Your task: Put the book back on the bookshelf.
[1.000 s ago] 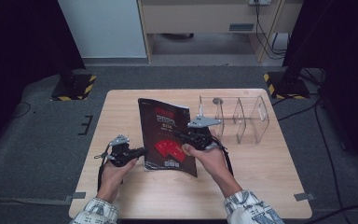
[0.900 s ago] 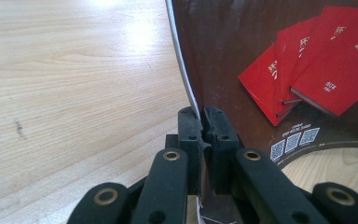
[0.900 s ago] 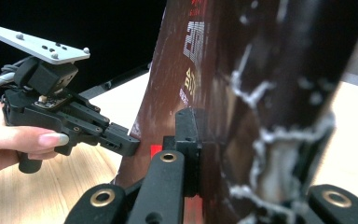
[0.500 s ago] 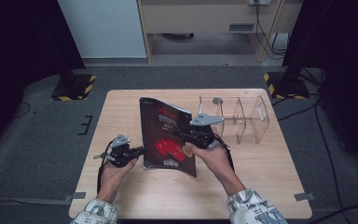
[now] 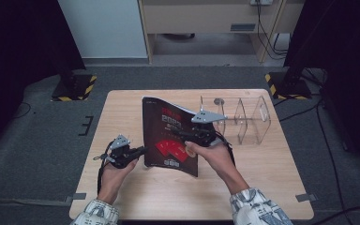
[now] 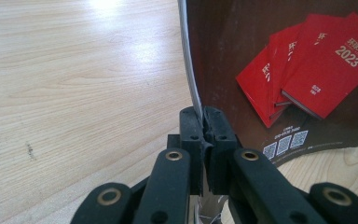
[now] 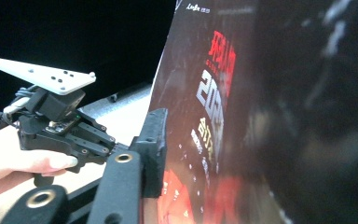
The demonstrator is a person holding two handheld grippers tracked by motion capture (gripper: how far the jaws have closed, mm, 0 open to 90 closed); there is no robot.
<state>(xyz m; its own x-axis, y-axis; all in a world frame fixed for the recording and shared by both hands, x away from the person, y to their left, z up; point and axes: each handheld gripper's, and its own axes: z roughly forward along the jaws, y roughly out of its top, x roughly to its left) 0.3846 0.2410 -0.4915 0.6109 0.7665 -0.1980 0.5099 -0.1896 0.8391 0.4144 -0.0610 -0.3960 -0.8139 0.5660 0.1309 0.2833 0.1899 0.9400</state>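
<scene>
Magazine (image 5: 168,138) stands near upright on the bench (image 5: 136,197), mid-bench, cover facing the person, long axis running away from the person toward the far edge, top leaning slightly. Left tool (image 5: 138,151) is clamped tight on the near-left lower corner: in the left gripper view the pads (image 6: 189,128) pinch the page edge of the magazine (image 6: 307,70) with no gap. Right tool (image 5: 187,136) sits against the cover at about mid-height; its jaws have just been opening, and in the right gripper view one black finger (image 7: 154,144) stands off the cover (image 7: 205,116) to the left with the other jaw blurred, so it reads as released, magazine edge between the jaws but not pressed. Key relation: the clear acrylic divider box (image 5: 243,119) lies just right of the magazine, behind the right hand. Right hand is nearer the box; left hand alone carries the magazine, so any shift toward the slots pivots on that corner grip.
</scene>
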